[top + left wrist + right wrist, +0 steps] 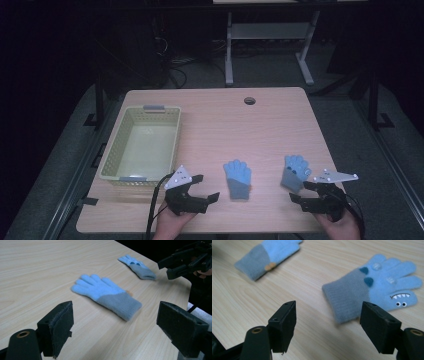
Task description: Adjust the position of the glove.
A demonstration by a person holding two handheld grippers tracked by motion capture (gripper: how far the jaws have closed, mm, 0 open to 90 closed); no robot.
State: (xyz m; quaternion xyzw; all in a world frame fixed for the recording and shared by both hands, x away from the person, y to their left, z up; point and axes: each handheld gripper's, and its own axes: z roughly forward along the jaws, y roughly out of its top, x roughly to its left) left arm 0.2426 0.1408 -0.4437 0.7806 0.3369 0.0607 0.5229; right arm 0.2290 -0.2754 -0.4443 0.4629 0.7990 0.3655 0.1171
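Note:
Two light blue gloves with grey cuffs lie flat near the front of the wooden table (pixel 210 120). The plain one (pixel 237 179) (pixel 105 292) (pixel 269 255) is in the middle. The other (pixel 295 171) (pixel 138 267) (pixel 374 287) has a small monster face and lies to the right. My left gripper (pixel 207 187) (pixel 116 312) stands open just left of the plain glove, jaws pointing at its cuff and apart from it. On the other side, my right gripper (pixel 301 192) (pixel 175 265) (pixel 328 312) is open just in front of the face glove's cuff, holding nothing.
A pale yellow-green plastic basket (pixel 114 160) with nothing in it stands at the table's left side. A round cable hole (pixel 249 101) sits near the far edge. Beyond the table stands the white frame of another desk (pixel 270 45). Bare wood lies between basket and gloves.

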